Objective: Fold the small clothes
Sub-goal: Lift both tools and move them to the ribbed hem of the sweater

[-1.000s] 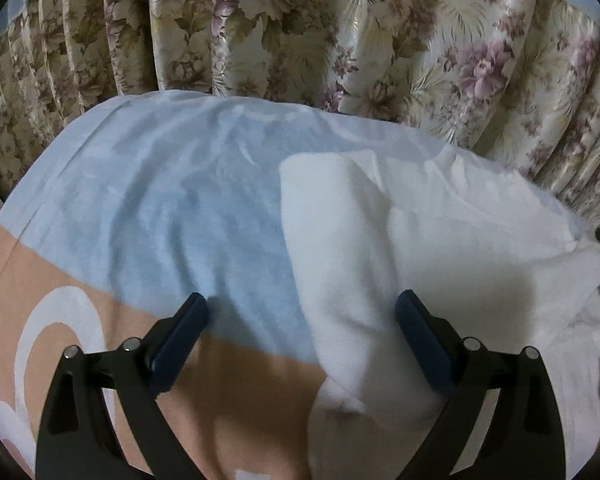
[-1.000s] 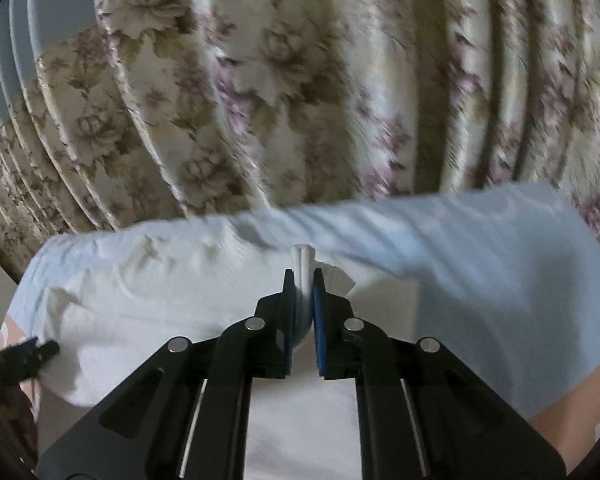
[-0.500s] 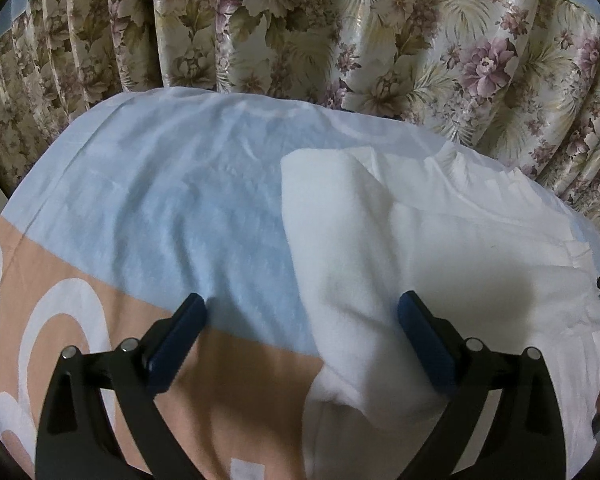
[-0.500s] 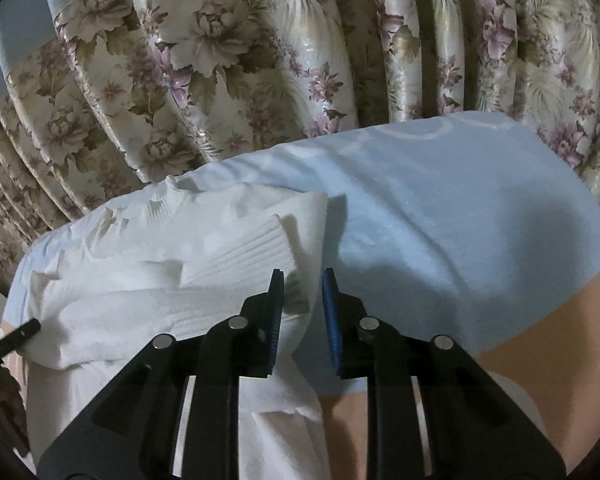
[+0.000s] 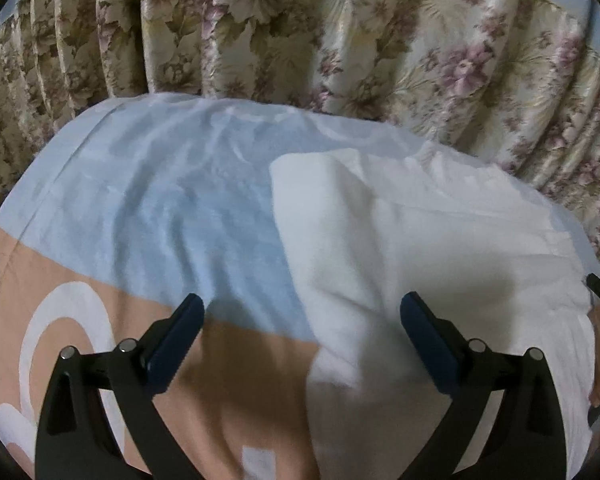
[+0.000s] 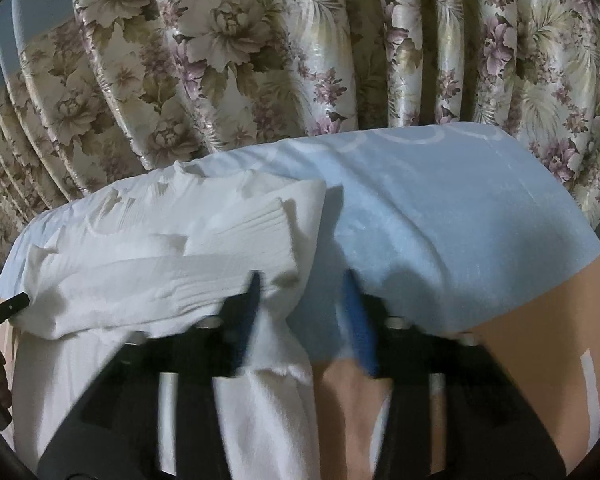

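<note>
Beside white garment (image 6: 172,280) folded edge, right gripper (image 6: 302,280) fingers opening, empty; left gripper (image 5: 300,312) fingers apart.

Bed (image 5: 148,216) under a sheet of pale blue and peach (white rings printed on it), wrinkled, white garment (image 5: 420,264) lying on it, partly folded, ribbed cuff uppermost (image 6: 252,232), floral curtain behind
</note>
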